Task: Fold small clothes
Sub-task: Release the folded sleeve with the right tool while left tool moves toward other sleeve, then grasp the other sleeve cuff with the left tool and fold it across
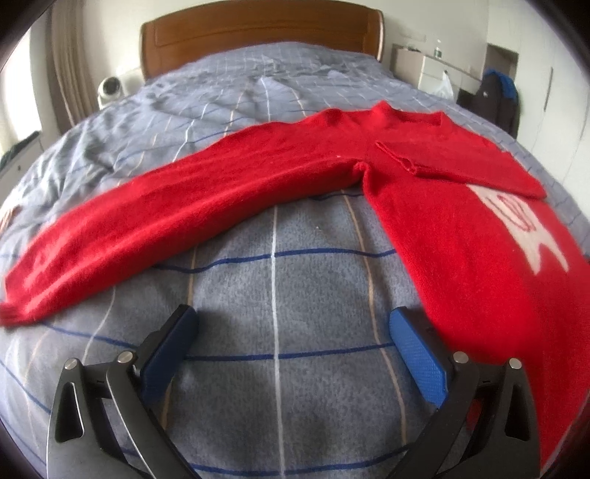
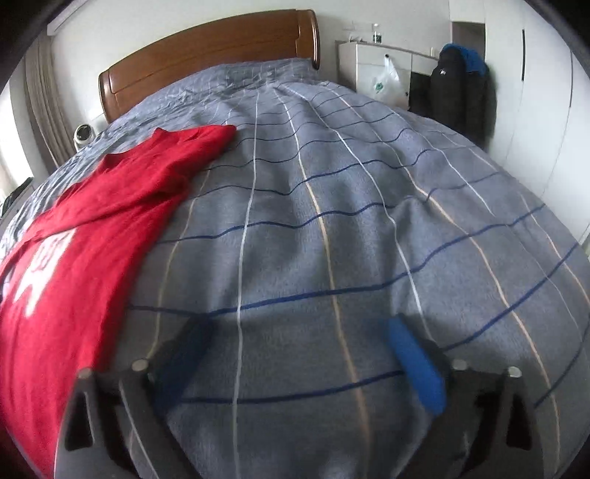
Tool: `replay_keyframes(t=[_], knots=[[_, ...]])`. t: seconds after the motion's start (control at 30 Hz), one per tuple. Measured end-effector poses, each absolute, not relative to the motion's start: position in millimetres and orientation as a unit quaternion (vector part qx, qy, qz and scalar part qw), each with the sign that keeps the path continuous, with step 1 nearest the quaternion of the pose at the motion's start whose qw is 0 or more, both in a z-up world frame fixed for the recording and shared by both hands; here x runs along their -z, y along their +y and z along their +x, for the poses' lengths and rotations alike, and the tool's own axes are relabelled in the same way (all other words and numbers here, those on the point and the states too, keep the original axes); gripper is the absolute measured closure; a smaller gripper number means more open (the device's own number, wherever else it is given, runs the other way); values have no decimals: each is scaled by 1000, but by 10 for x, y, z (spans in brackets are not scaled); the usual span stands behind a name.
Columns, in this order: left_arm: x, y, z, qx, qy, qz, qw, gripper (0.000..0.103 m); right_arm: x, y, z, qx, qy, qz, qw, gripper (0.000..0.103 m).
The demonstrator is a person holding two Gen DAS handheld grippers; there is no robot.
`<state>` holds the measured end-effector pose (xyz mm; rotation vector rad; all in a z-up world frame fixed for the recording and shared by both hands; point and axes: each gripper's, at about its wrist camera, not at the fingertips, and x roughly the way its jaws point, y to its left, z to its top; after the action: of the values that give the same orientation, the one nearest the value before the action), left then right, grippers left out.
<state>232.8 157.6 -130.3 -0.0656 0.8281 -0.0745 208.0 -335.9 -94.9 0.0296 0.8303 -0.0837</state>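
A red knit sweater with a white emblem lies flat on the grey checked bedspread. One long sleeve stretches out to the left; the other sleeve is folded across the chest. My left gripper is open over bare bedspread, just below the stretched sleeve and left of the sweater's body, nothing between its blue pads. In the right wrist view the sweater lies at the left. My right gripper stands open over bare bedspread to its right, blurred and holding nothing.
A wooden headboard closes the far end of the bed. A white round device sits at the far left. A white cabinet with a plastic bag and a dark jacket on a chair stand to the right of the bed.
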Motion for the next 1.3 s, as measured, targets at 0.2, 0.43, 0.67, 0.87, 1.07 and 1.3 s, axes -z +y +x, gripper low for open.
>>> replay_keyframes(t=[0.2,0.43,0.67,0.87,1.07,1.3], knots=[[1308,1582,2320,40,398,-36,916,0,963,-3305,2146,45,401,10,915,1],[1304,1598,2327,43,402,-39,914,0,990,-3256,2103,48,396,6,917,1],[1271,1501,2265,-8,433,-48,900,0,997,-3258,2087,48,394,6,918,1],[1166,1572,2074,4,441,-64,895,1,997,-3266,2064,48,391,5,919,1],[703,2373,2062,-22,409,-115,905,1,996,-3264,2062,48,390,5,920,1],[769,3746,2205,-136,425,-220,868,2,997,-3265,2063,48,390,5,920,1]])
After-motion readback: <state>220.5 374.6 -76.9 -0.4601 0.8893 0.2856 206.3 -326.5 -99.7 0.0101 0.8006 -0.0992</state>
